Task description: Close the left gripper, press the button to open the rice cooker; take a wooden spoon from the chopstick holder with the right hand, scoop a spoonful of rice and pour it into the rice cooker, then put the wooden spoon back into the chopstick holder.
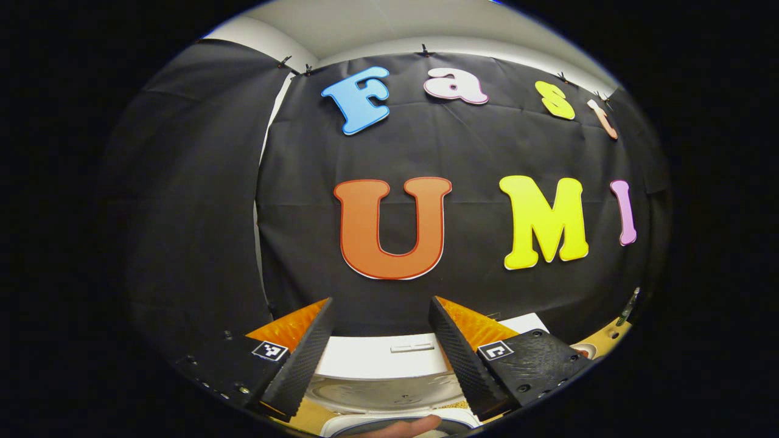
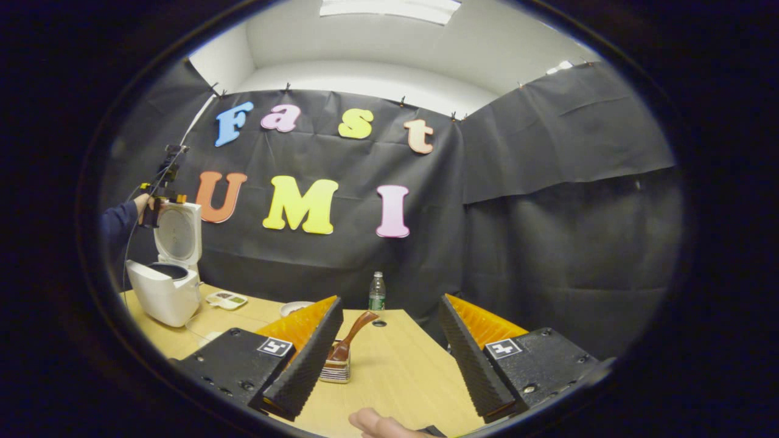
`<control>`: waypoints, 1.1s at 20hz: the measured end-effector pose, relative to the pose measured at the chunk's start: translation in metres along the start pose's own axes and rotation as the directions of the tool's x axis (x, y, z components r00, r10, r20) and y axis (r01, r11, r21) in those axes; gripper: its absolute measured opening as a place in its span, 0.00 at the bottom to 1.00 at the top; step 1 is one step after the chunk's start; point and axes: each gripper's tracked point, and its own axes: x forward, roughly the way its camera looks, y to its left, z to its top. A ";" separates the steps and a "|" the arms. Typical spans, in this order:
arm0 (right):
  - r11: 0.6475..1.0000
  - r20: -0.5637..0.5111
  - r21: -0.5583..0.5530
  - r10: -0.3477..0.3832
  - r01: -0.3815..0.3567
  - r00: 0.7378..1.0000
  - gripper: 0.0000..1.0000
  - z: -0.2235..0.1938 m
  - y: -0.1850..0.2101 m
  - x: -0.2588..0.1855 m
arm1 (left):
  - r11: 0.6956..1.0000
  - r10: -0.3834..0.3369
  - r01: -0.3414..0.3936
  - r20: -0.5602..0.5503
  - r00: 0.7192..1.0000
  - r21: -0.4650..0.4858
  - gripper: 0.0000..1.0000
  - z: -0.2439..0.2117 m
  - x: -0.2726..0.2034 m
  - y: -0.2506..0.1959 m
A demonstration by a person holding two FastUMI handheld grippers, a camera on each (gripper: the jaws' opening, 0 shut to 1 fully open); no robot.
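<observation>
Both grippers gape wide and empty: the right gripper (image 2: 389, 340) faces the wooden spoon (image 2: 350, 336) upright in its chopstick holder (image 2: 336, 369) on the table (image 2: 401, 371), while the left gripper (image 1: 380, 347) hovers over the open rice cooker (image 1: 380, 377), no label readable.

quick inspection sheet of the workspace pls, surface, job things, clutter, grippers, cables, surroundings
surface: pale wooden table, with a small round hole near its far edge.
job's things: white rice cooker at the table's left end, lid up; wooden spoon upright in the holder.
clutter: water bottle at the far edge; small flat card and a bowl, partly hidden.
grippers: right gripper open, holding nothing, short of the spoon; left gripper open above the cooker.
cables: thin white cord on the table by the cooker.
surroundings: black cloth walls, white ceiling.
</observation>
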 end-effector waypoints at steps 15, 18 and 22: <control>0.986 -0.067 0.093 0.146 -0.140 0.987 0.99 -0.033 0.007 -0.023 | 0.998 0.024 -0.014 -0.183 0.983 0.057 0.96 -0.036 -0.099 -0.004; 0.981 -0.055 0.099 0.172 -0.166 0.983 0.99 -0.033 0.012 -0.029 | 0.999 -0.023 0.028 -0.245 0.969 0.017 0.91 -0.059 -0.114 -0.012; 0.974 -0.071 0.116 0.202 -0.193 0.977 0.99 -0.044 0.021 -0.031 | 0.997 -0.068 0.053 -0.331 0.941 -0.056 1.00 -0.101 -0.137 -0.012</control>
